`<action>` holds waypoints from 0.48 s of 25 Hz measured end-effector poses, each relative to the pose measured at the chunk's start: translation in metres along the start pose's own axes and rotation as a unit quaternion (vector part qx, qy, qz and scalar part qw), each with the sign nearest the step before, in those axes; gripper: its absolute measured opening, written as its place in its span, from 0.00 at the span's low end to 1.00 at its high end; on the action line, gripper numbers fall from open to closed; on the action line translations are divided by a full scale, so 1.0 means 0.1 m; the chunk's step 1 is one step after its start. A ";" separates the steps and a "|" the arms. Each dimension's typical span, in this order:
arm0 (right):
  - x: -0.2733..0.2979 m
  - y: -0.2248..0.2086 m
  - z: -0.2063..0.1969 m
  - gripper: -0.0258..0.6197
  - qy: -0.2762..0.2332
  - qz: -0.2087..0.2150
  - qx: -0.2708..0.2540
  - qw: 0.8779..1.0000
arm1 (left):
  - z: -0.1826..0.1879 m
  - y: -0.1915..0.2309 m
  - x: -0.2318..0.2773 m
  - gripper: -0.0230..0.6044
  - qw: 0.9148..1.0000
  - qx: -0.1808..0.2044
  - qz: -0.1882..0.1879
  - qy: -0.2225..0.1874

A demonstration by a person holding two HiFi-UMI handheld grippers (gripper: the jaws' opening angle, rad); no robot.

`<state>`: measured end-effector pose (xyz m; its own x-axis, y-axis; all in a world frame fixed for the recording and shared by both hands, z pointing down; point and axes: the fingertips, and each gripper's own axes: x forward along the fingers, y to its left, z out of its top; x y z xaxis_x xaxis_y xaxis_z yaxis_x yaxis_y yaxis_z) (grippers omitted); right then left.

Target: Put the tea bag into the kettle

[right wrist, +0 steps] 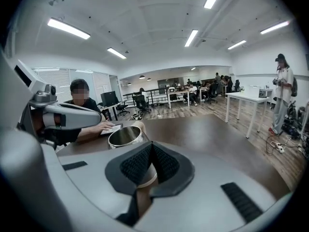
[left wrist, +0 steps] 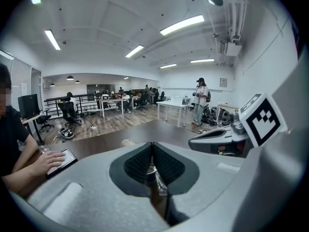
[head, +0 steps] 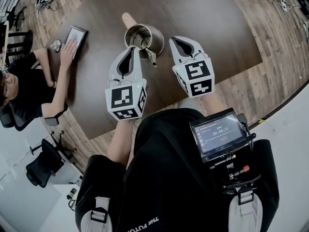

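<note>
A steel kettle (head: 141,36) with a wooden handle (head: 128,19) stands open-topped on the dark table (head: 217,33). My left gripper (head: 131,50) hovers just in front of the kettle's near-left rim, its jaws shut; in the left gripper view (left wrist: 152,146) the pads meet and only a shiny sliver of the kettle shows behind them. My right gripper (head: 176,41) hangs to the right of the kettle, also shut with nothing between its pads (right wrist: 151,145). The kettle (right wrist: 124,136) lies ahead-left of it. No tea bag shows in any view.
A seated person (head: 29,88) at the table's left end rests a hand on a tablet (head: 76,36). The table's near edge (head: 231,81) meets wood flooring. Office chairs (head: 46,161) stand at the left. A person (right wrist: 282,91) stands far off by white desks.
</note>
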<state>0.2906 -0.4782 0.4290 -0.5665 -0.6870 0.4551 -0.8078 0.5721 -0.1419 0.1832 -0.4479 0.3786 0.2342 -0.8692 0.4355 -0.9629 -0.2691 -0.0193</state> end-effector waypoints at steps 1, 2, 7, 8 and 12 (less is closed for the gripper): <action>-0.04 0.08 0.03 0.04 -0.004 0.004 -0.002 1.000 | 0.00 0.02 -0.10 0.07 1.000 -0.002 0.006 -0.002; -0.08 0.14 0.06 0.04 -0.007 0.007 -0.004 1.000 | 0.00 0.04 -0.18 0.07 1.000 -0.003 0.011 -0.005; -0.21 0.25 0.09 0.04 -0.024 0.022 -0.014 0.999 | -0.02 0.00 -0.44 0.07 0.999 -0.009 0.035 -0.021; -0.25 0.27 0.09 0.04 -0.027 0.022 -0.014 0.999 | -0.03 -0.01 -0.50 0.07 0.999 -0.010 0.039 -0.025; -0.33 0.31 0.07 0.04 -0.030 0.018 -0.018 0.999 | -0.08 0.00 -0.58 0.07 0.999 -0.022 0.039 -0.030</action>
<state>0.2836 -0.4411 0.4033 -0.6047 -0.6902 0.3975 -0.7808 0.6122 -0.1247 0.1686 -0.3939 0.3606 0.1652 -0.9104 0.3794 -0.9831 -0.1825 -0.0099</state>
